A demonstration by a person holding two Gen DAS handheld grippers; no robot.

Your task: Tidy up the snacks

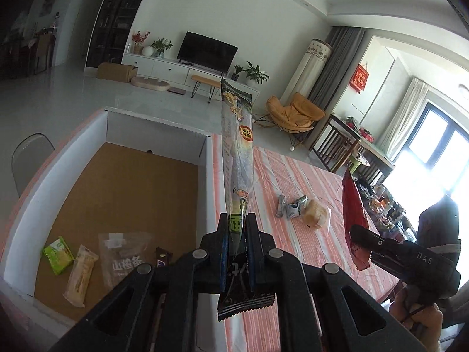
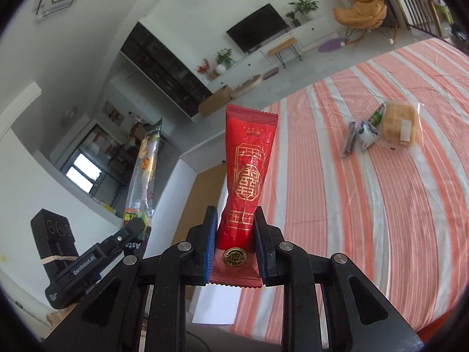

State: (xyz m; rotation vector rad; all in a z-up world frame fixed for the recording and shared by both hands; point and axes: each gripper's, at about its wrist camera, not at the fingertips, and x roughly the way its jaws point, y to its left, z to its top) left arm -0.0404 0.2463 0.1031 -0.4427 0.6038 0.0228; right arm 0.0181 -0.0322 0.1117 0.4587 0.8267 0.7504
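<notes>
1. Over the edge of the white box (image 1: pixel 209 176), the left gripper (image 1: pixel 238 245) is holding a long clear snack packet (image 1: pixel 236 146) with green ends. Its jaws are squeezing tight on the packet near the bottom end, and the packet is sticking straight out past the fingers.
2. Just beside it, the right gripper (image 2: pixel 235 239) is holding a red snack packet (image 2: pixel 247 170) with gold writing. Its jaws are pinching in on the lower part of the packet, and the zigzag bottom edge is poking out behind the blue pads (image 2: pixel 208 252).
3. Both packets are hanging in the air, up off the table. They are near each other but not touching.
4. Down inside the box, on its brown floor, four snacks are lying close together: a green packet (image 1: pixel 58 254), a pale yellow packet (image 1: pixel 79 275), a clear bag with grey writing (image 1: pixel 124 259) and a small dark bar (image 1: pixel 161 258).
5. Out on the striped orange and white tablecloth (image 2: pixel 366 220), well apart from the grippers, a little pile is waiting. A bread bun in a clear bag (image 2: pixel 400 124) is sitting next to a small blue and white packet (image 2: pixel 368 136), a thin grey stick packet (image 2: pixel 350 139) and a small green one (image 2: pixel 376 114).
6. Far behind the table, a black TV (image 1: pixel 206 52) is standing on a white cabinet, and an orange chair (image 1: pixel 294 113) is sitting by the curtains.
</notes>
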